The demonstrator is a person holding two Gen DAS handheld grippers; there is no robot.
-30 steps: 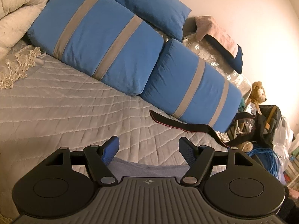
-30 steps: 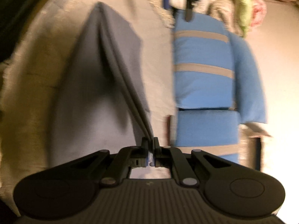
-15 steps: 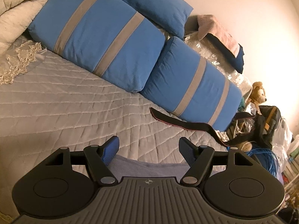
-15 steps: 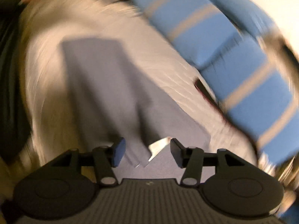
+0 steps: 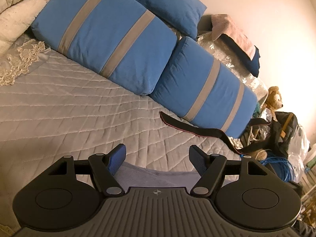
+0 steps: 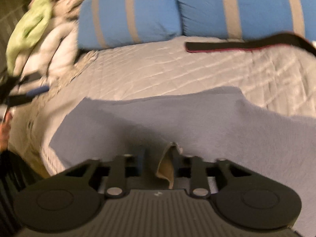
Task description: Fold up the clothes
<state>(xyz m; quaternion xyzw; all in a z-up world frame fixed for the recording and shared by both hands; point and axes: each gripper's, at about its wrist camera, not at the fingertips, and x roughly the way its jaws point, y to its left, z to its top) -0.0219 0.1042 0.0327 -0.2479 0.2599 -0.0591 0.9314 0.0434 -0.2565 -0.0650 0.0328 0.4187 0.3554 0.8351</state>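
Note:
A grey-blue garment point(image 6: 150, 118) lies spread flat on the quilted bed cover point(image 6: 177, 75). In the right wrist view, my right gripper point(image 6: 158, 154) is low over the near edge. A raised fold of that edge point(image 6: 167, 158) stands between its closing jaws, against the right finger. The pads are not both pressing on it, and the view is blurred. In the left wrist view, my left gripper point(image 5: 158, 152) hovers open above another edge of the garment point(image 5: 158, 174), with nothing between its blue pads point(image 5: 117, 158).
Blue pillows with grey stripes point(image 5: 110, 39) line the far side of the bed, and a black strap point(image 5: 189, 126) lies in front of them. A cream duvet point(image 5: 17, 15) is at the left. A teddy bear point(image 5: 273, 98), bags and blue cable point(image 5: 276, 164) crowd the right side.
My right gripper let go of the lifted garment, which dropped flat, then rolled upright, swung along the edge, and its jaws have narrowed around a fold. The left gripper has stayed put.

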